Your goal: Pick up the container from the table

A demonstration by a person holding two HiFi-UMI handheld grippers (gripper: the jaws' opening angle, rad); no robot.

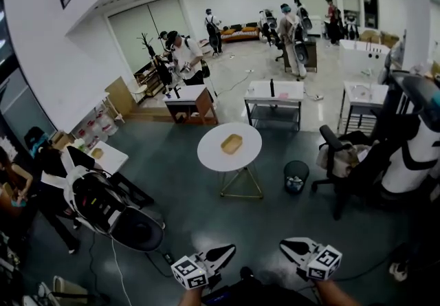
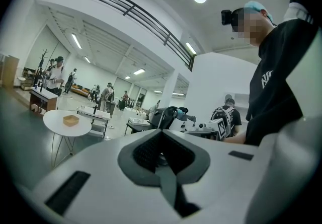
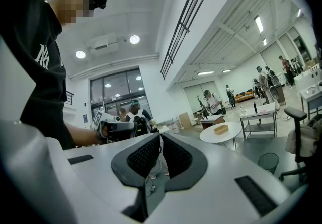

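A shallow tan wooden container [image 1: 232, 144] lies on a round white table [image 1: 210, 155] on thin gold legs, mid-room and several steps ahead of me. Both grippers are low at the near edge of the head view, far from it, their tips turned toward each other. My left gripper [image 1: 231, 249] is shut with nothing in it, and so is my right gripper [image 1: 284, 246]. The left gripper view has the shut jaws [image 2: 161, 136] in front and the container [image 2: 71, 120] far off at left. In the right gripper view the container [image 3: 220, 129] is small beyond the shut jaws [image 3: 160, 141].
A black waste bin [image 1: 296, 176] stands right of the round table, with a dark office chair [image 1: 342, 160] beyond it. Grey work tables [image 1: 273, 93] are behind. A white-and-black machine [image 1: 103, 205] sits at near left. Several people stand around the room.
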